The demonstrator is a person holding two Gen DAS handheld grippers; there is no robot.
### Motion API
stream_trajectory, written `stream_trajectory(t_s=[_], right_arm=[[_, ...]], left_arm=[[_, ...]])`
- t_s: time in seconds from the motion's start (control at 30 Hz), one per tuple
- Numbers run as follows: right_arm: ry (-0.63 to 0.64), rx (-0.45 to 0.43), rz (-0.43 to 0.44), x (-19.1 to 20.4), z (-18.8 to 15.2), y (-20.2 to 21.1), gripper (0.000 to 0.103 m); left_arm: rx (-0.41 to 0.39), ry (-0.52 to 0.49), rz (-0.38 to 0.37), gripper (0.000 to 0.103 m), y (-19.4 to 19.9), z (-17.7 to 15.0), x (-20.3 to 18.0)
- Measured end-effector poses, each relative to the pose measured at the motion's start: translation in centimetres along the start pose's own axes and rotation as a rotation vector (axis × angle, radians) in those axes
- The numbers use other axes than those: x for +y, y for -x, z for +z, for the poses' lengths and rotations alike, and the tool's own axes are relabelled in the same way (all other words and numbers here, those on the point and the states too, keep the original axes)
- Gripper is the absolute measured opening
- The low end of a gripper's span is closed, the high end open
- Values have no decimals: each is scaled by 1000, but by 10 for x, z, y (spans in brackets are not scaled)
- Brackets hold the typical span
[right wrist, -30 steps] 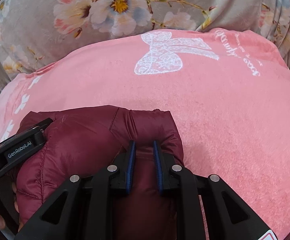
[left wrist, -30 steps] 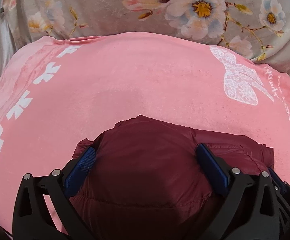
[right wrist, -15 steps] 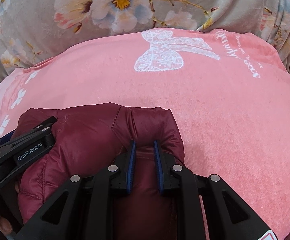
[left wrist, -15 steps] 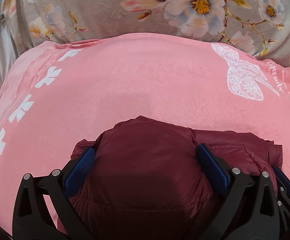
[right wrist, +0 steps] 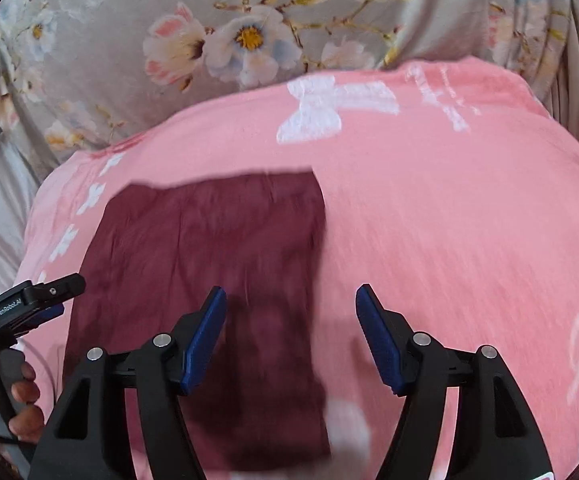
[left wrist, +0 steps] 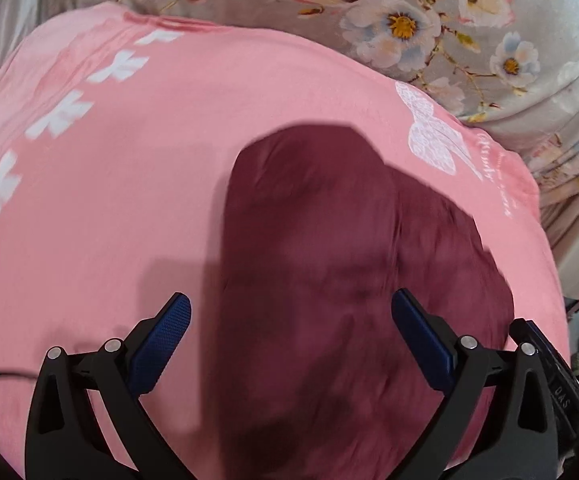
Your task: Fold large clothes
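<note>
Maroon puffer jacket (left wrist: pixel 329 280) lay folded into a compact, roughly rectangular bundle | quilted, puffy fabric, blurred in both views | flat, no gripper holding it | rested on a pink blanket (left wrist: pixel 129 200) with white bow print, left of its middle

A pink blanket (left wrist: pixel 129 208) with white bows spreads under and ahead of the tongs. Beyond it, farther ahead, lies a grey flowered sheet (right wrist: pixel 137 20).
</note>
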State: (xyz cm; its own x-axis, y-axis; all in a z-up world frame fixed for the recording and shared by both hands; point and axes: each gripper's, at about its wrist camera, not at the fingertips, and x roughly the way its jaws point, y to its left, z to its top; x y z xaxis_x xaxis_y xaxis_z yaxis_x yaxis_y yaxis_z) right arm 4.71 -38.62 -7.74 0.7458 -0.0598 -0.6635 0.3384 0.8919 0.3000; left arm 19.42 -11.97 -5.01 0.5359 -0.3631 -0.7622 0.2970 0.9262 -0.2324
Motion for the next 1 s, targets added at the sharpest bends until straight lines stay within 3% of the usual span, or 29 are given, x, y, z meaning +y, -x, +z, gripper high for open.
stream_trajectory(t_s=[0.13, 0.27, 0.3, 0.33, 0.37, 0.4, 0.43, 0.47, 0.63, 0.77, 0.93, 0.97, 1.0], right_arm=[[-51, 92, 61, -9, -39, 7, 66], [-122, 111, 107, -9, -58, -6, 66], [-147, 104, 115, -10, -59, -10, 67], [-158, 96, 116, -10, -59, -13, 65], [-171, 90, 117, -9, -59, -14, 56], [-180, 98, 135, -5, -59, -14, 45], [-190, 108, 164, 0, -59, -14, 27], [-191, 108, 171, 6, -60, -11, 21], [-89, 103, 199, 57, -86, 15, 16], [-62, 83, 183, 84, -117, 22, 20], [-54, 58, 122, 90, -116, 33, 43], [-75, 56, 132, 86, -111, 36, 53], [-99, 53, 143, 82, -107, 38, 59]], left_arm=[[78, 68, -76, 98, 7, -45, 23], [132, 140, -137, 98, -9, -62, 31], [127, 141, -142, 96, -8, -60, 32], [129, 140, -156, 82, -8, -59, 31], [148, 140, -208, 69, -8, -57, 31], [162, 139, -212, 60, -5, -54, 31], [158, 130, -214, 49, 0, -52, 32], [151, 111, -222, 45, 7, -49, 33], [105, 51, -186, 41, 44, -50, 65], [139, 68, -188, 46, 48, -74, 102], [104, 52, -154, 58, 54, -81, 107], [89, 36, -132, 61, 56, -78, 104], [71, 23, -106, 71, 57, -74, 100]])
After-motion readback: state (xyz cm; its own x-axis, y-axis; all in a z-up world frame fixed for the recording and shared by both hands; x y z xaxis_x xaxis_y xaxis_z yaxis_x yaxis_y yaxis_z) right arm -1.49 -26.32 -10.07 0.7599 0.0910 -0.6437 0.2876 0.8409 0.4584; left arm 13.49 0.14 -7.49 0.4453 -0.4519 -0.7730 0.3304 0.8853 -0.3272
